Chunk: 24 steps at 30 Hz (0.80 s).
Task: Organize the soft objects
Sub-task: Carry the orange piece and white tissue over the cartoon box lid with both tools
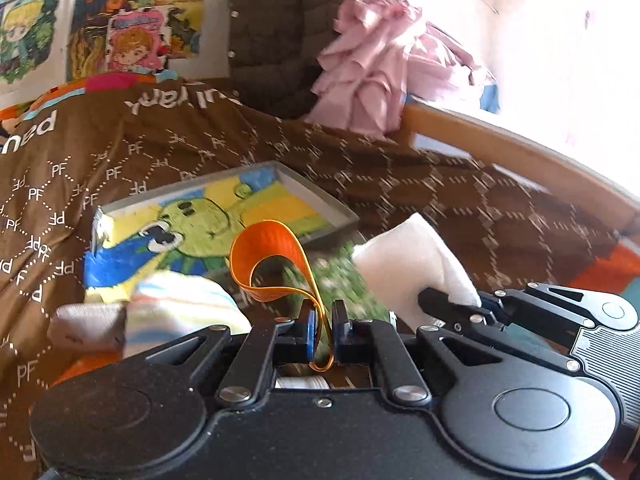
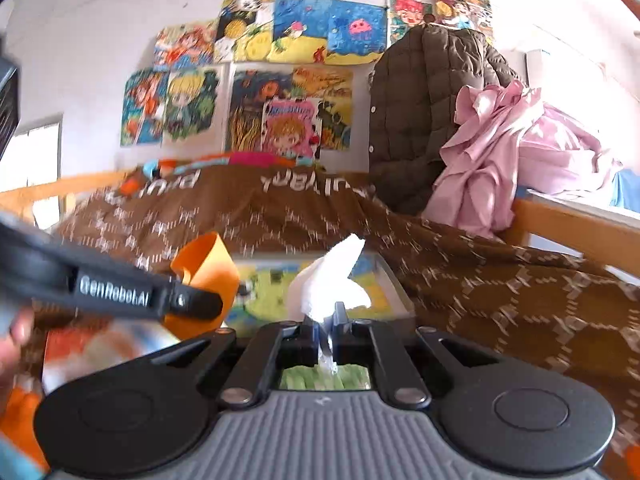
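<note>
My left gripper (image 1: pixel 322 322) is shut on an orange band (image 1: pixel 276 260), which loops up above its jaws over the bed. The same orange band (image 2: pixel 210 270) shows in the right wrist view, pinched at the tip of the left gripper (image 2: pixel 192 304) coming in from the left. My right gripper (image 2: pixel 326 326) is shut on a white soft sheet (image 2: pixel 328 284) that sticks up between its pads. In the left wrist view that white sheet (image 1: pixel 412 264) hangs from the right gripper (image 1: pixel 452 306) at the right. A pale striped cloth (image 1: pixel 180 312) lies low at the left.
A brown patterned blanket (image 1: pixel 400 184) covers the bed. A framed cartoon picture (image 1: pixel 208 216) lies on it just ahead. A brown quilted jacket (image 2: pixel 424 120) and pink fabric (image 2: pixel 500 152) pile at the back right, beside a wooden rail (image 1: pixel 520 156). Drawings (image 2: pixel 280 80) cover the wall.
</note>
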Motion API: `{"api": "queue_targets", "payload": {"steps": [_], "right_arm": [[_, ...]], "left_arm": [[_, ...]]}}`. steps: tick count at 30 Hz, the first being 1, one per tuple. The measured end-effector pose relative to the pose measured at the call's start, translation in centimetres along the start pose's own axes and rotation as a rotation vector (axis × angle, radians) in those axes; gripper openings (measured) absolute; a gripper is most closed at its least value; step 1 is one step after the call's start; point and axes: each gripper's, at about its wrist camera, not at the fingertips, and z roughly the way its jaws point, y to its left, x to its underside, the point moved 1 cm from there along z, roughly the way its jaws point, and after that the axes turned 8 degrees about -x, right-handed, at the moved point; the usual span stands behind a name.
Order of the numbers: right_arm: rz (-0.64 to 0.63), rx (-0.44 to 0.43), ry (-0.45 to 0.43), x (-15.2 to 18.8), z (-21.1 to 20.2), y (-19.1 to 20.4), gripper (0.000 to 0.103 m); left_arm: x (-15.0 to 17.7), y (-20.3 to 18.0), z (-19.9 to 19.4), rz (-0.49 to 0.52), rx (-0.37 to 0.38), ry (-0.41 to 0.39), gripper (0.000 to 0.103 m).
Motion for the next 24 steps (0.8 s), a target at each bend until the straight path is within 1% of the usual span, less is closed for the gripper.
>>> {"api": "queue_targets", "payload": {"steps": [3,5,9,13,16,19,22,24], "right_arm": [[0.056,-0.022,-0.004,-1.0,3.9,-0.6,0.006],[0.068,-0.033,-0.009,-1.2,6.0,-0.9,0.006],[0.045,-0.023,-0.03,-1.8,9.5,-1.2,0.006],[0.114,-0.047,-0.015,-2.3,12.4,-2.4,0.006],[0.195,-0.075,0.008,-2.2,14.0,-3.6,0.006],[0.276,-0.097,0.037,-1.6,15.4,-4.9,0.006],[0.308,-0.096,0.072,-0.7,16.5,-5.6,0.006],[0.302,-0.082,0.09,-0.8,16.9,-5.5,0.006]], "left_arm": [[-1.7,1.5,1.6,-0.006,-0.028,-0.033,0.008],[-2.9,2.7,3.1,-0.007,-0.047,-0.049,0.008],[-4.9,5.2,6.6,-0.025,-0.062,-0.059,0.008],[-5.9,7.4,10.1,-0.039,-0.061,-0.055,0.008],[-6.5,8.8,12.8,-0.07,-0.052,-0.029,0.008],[-6.6,9.9,15.2,-0.121,-0.035,0.022,0.008],[-6.4,10.6,17.3,-0.171,-0.032,0.081,0.008],[-6.0,10.8,18.2,-0.181,-0.036,0.106,0.008]]}}
